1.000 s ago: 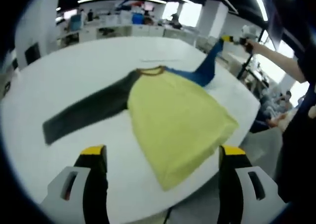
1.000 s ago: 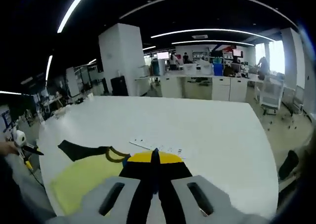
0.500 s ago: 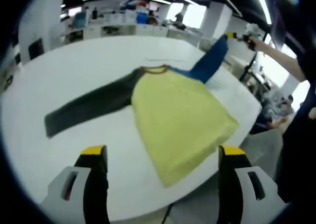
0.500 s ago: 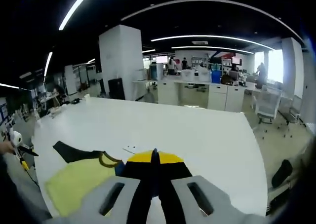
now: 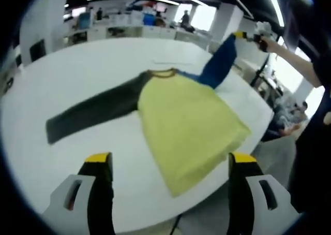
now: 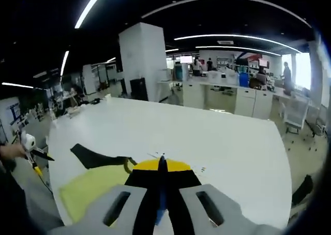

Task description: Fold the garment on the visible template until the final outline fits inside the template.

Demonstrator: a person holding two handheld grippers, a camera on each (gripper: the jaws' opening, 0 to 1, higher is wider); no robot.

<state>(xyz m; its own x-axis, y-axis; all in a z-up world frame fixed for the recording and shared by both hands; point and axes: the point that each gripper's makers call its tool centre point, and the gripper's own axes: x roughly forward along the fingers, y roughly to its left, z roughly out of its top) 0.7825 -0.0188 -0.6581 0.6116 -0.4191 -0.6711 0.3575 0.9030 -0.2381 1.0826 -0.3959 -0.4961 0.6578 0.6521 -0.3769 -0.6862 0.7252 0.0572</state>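
A large white table point(image 5: 77, 69) carries a long-sleeved shirt point(image 5: 186, 121) with a yellow body, lying flat toward the table's right near edge. Its dark sleeve point(image 5: 93, 113) stretches left along the tabletop. The blue sleeve point(image 5: 220, 64) is lifted off the table at far right, clenched in the right gripper point(image 6: 161, 165). The left gripper point(image 5: 170, 162) hangs released, jaws wide apart, near the table's edge.

Both views face the garment point(image 5: 181, 121) from opposite table point(image 5: 77, 79) sides.
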